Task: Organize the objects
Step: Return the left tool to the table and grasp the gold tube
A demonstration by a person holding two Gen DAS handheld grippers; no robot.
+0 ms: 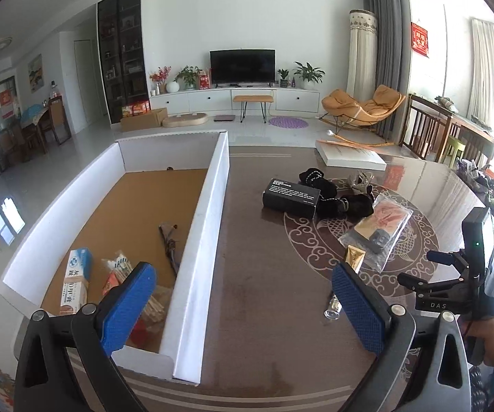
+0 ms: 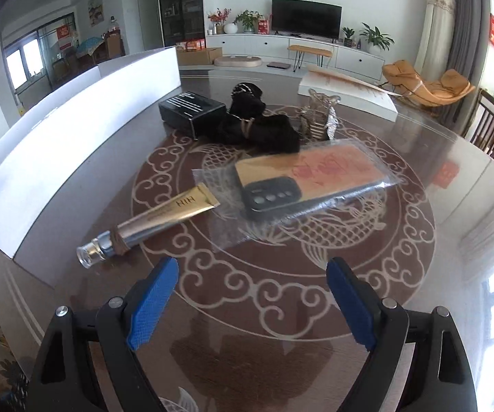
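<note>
My left gripper (image 1: 243,274) is open and hangs over the near end of the right wall of a white box (image 1: 212,185). On the box's brown floor lie a toothpaste carton (image 1: 77,281), a bag of cotton swabs (image 1: 116,267) and a dark thin item (image 1: 169,240). My right gripper (image 2: 252,267) is open and empty above the table. Just ahead of it lie a gold tube with a clear cap (image 2: 164,216) and a bagged phone case (image 2: 309,178). Farther back lie a black box (image 2: 192,108), black fabric pieces (image 2: 257,127) and a shiny silver item (image 2: 319,116).
The glass-topped brown table (image 2: 453,171) bears a round fish pattern. A flat white board (image 2: 346,92) lies at its far edge. Clutter (image 1: 487,182) sits at the right edge, beside wooden chairs (image 1: 429,130). A hand (image 1: 491,336) holds the right gripper's handle.
</note>
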